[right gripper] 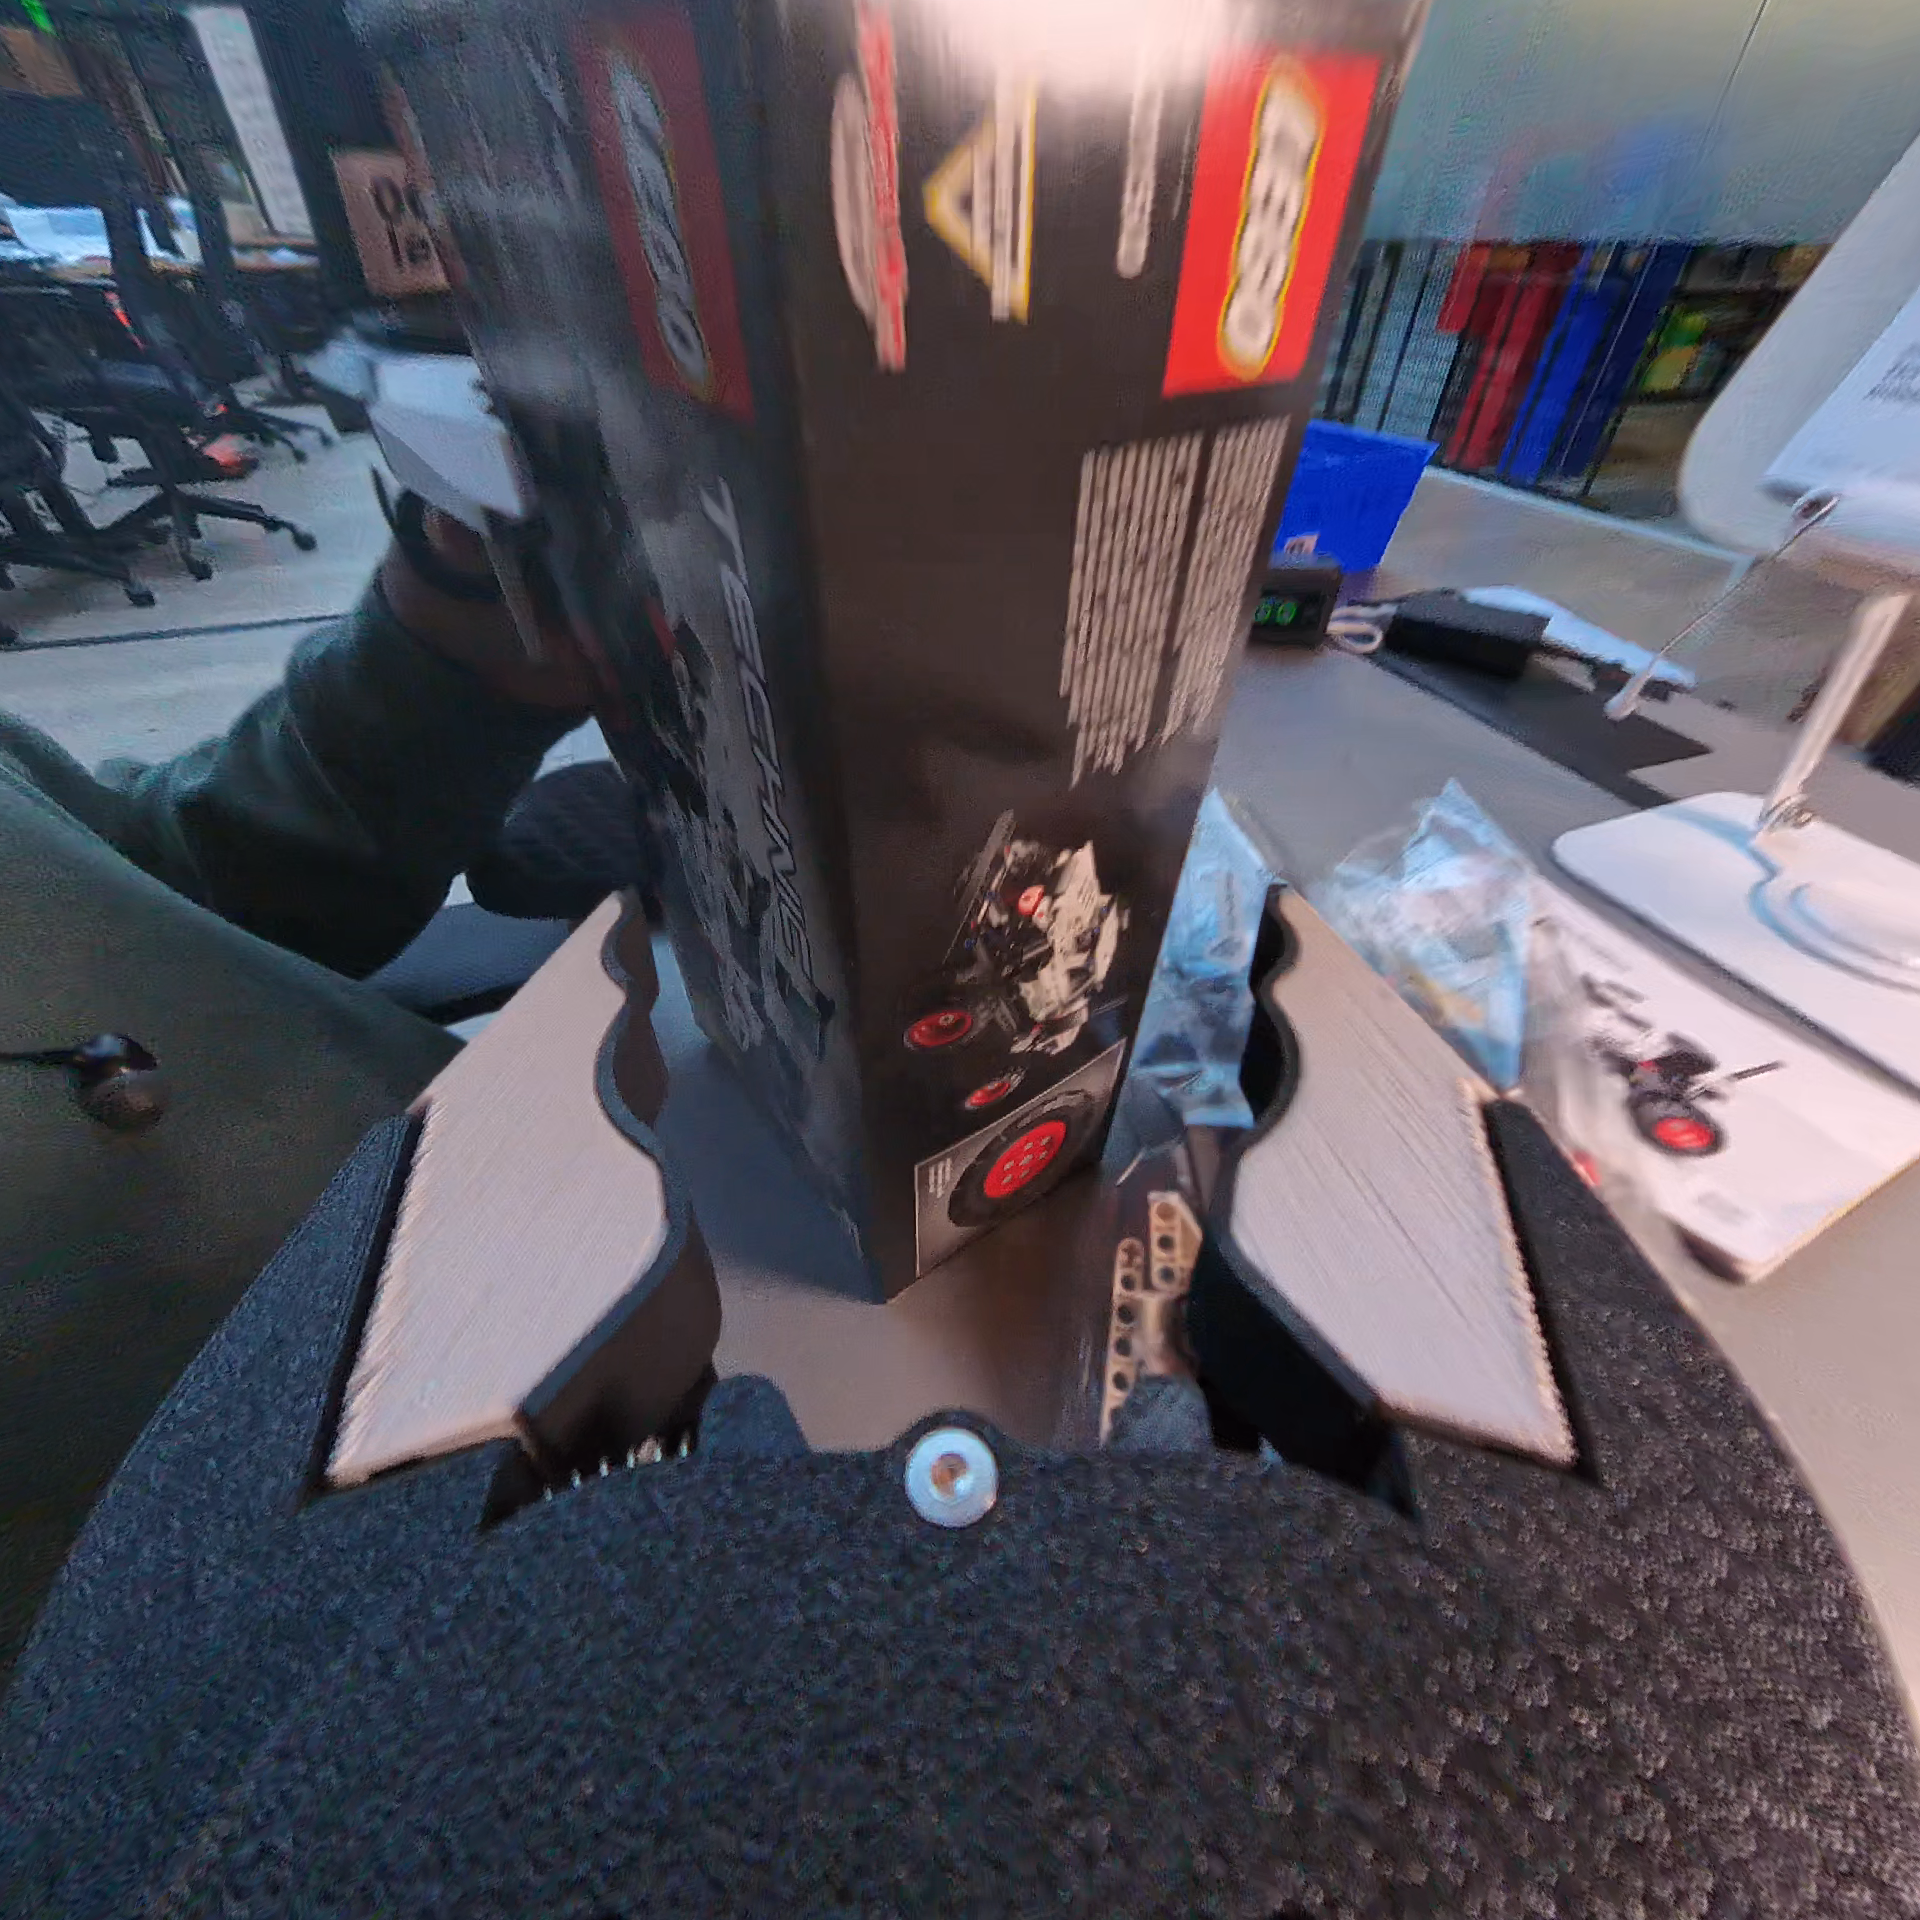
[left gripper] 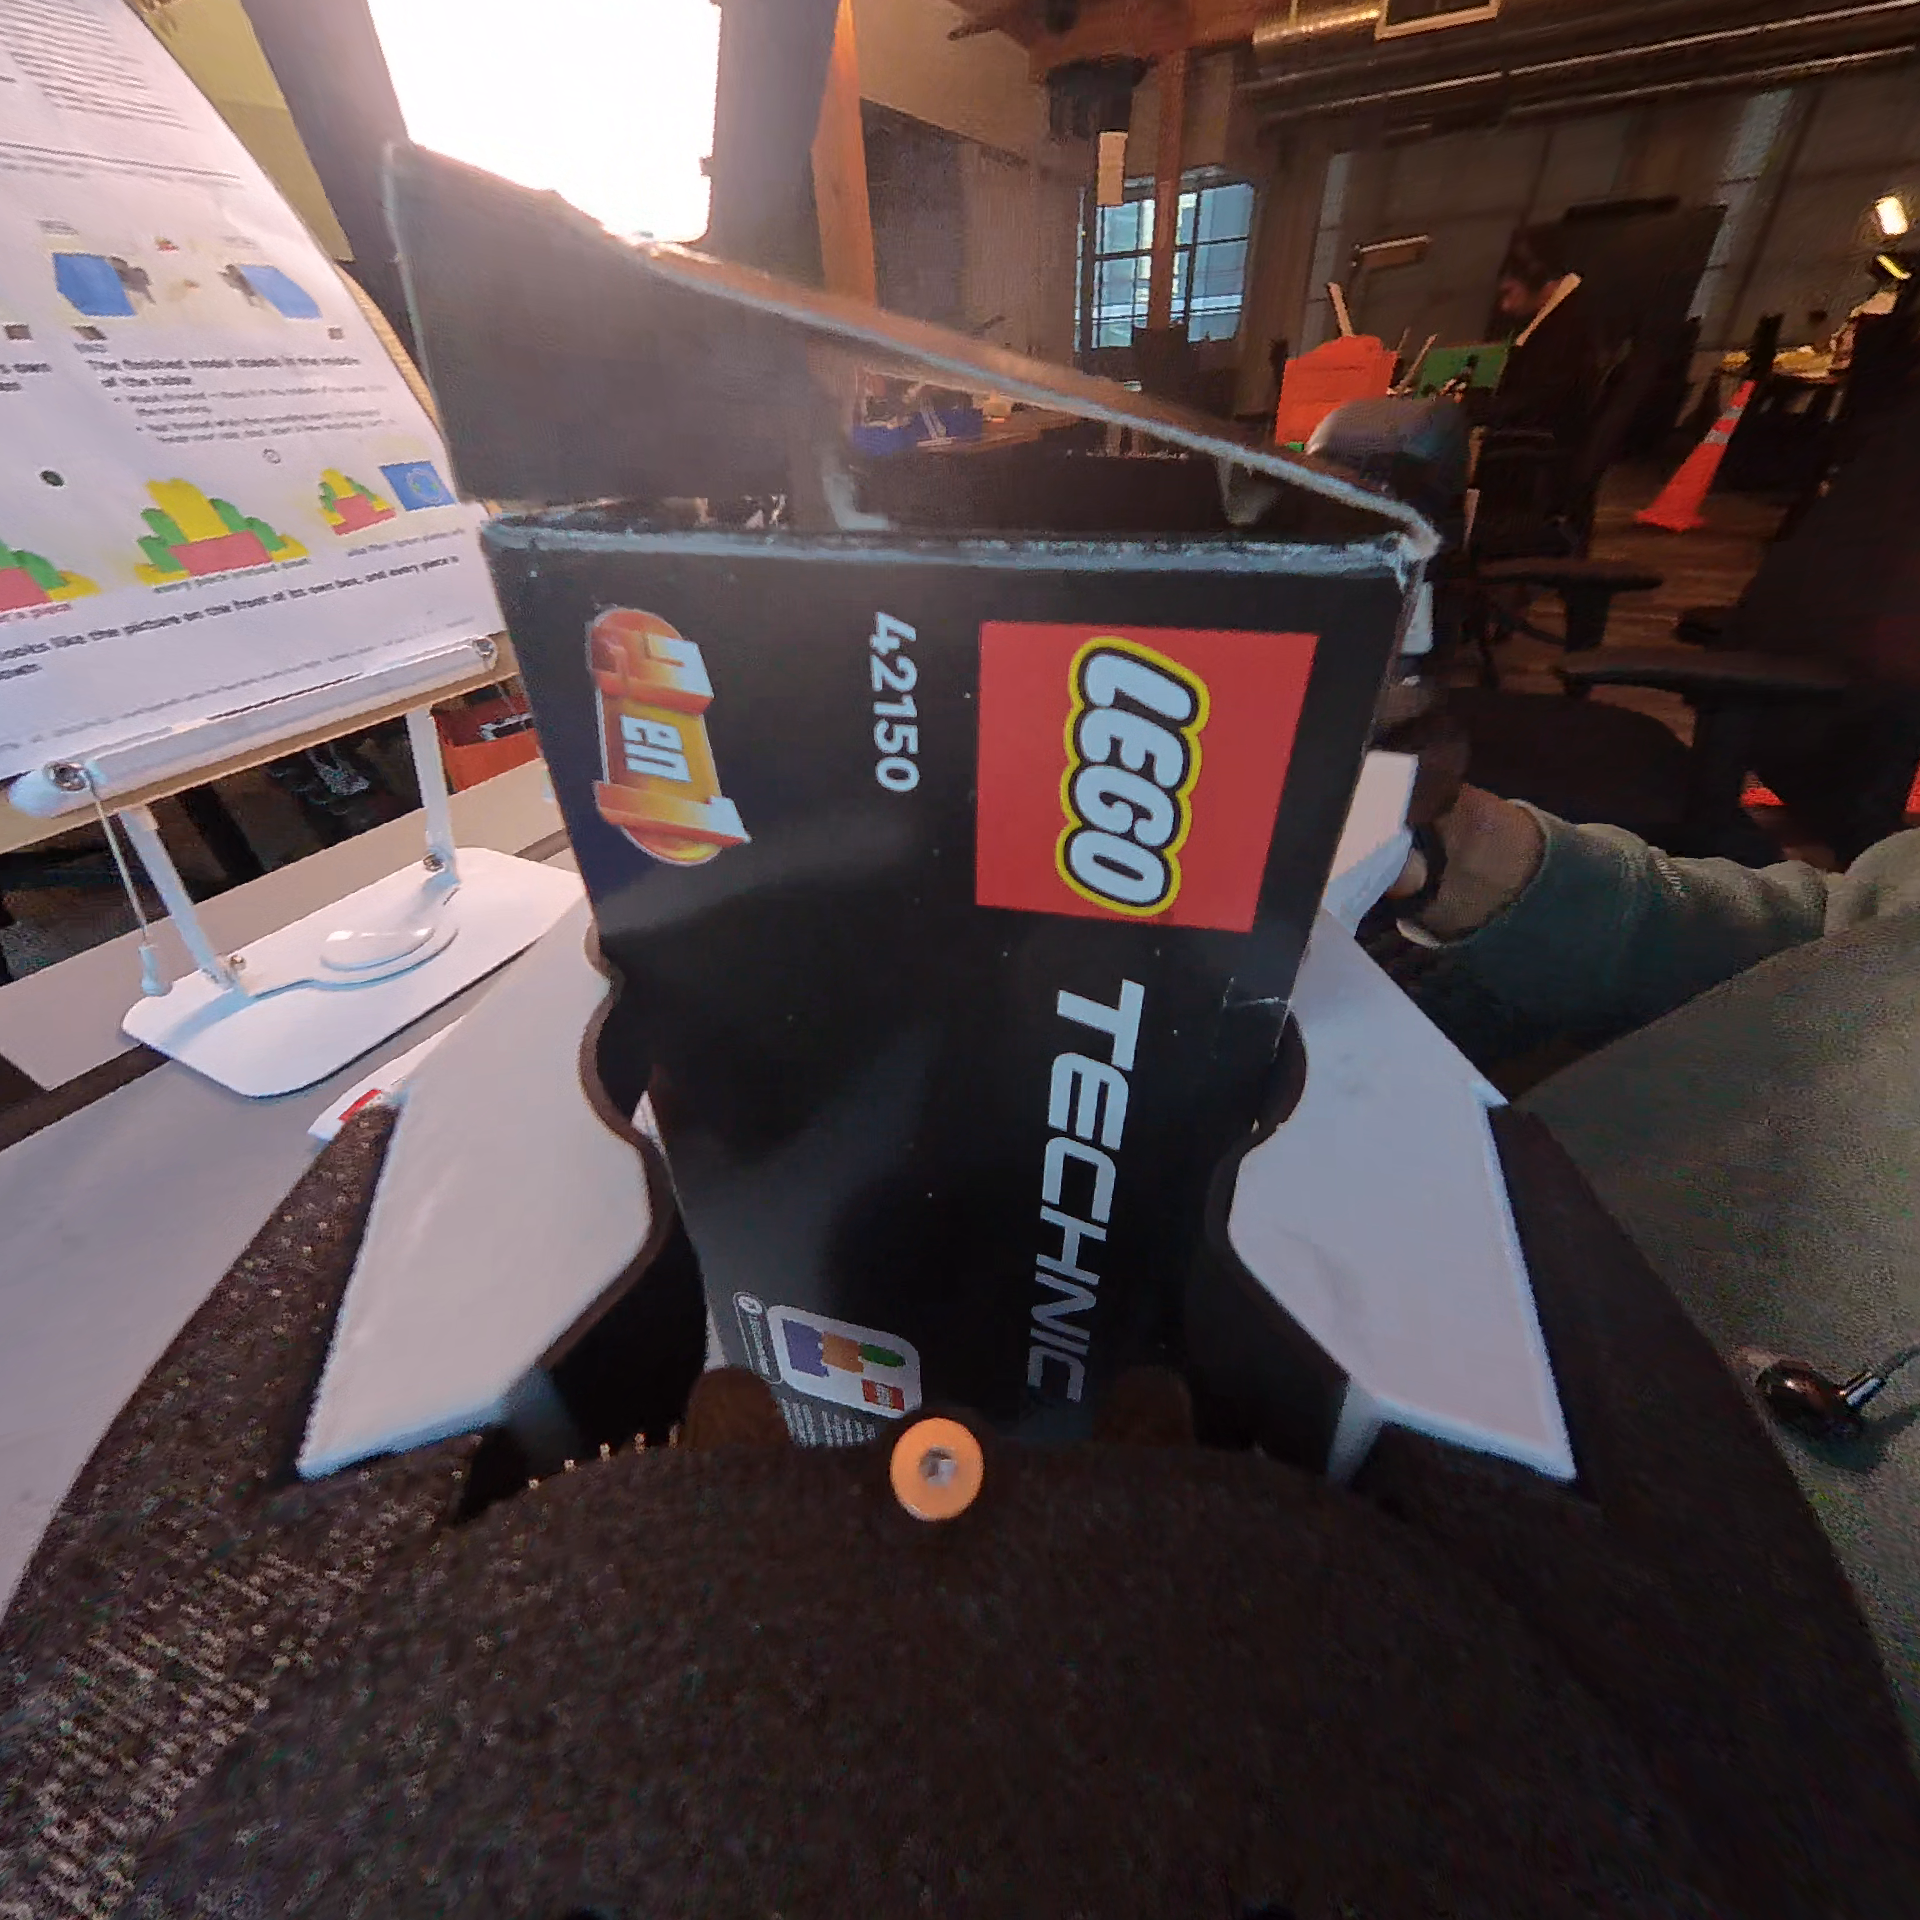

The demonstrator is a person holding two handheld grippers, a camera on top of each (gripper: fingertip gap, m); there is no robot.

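Observation:
A black cardboard toy box (left gripper: 935, 831) with a red logo square stands upright, its top flap (left gripper: 644, 343) hanging open. My left gripper (left gripper: 951, 1039) is shut on the box, one white finger pressed to each side. In the right wrist view the same box (right gripper: 935, 727) is blurred and stands between the fingers of my right gripper (right gripper: 951, 987), which is open with a gap on both sides. A grey beam with holes (right gripper: 1148, 1288) lies by the right finger. The left gripper's white finger and a hand (right gripper: 457, 520) show against the box's far side.
Clear plastic bags of parts (right gripper: 1434, 914) and a printed booklet (right gripper: 1745, 1132) lie on the grey table (right gripper: 1351, 748). A white document stand (left gripper: 312, 935) holds an instruction sheet (left gripper: 187, 416). A blue bin (right gripper: 1351, 499) is farther back. Office chairs and a person stand beyond.

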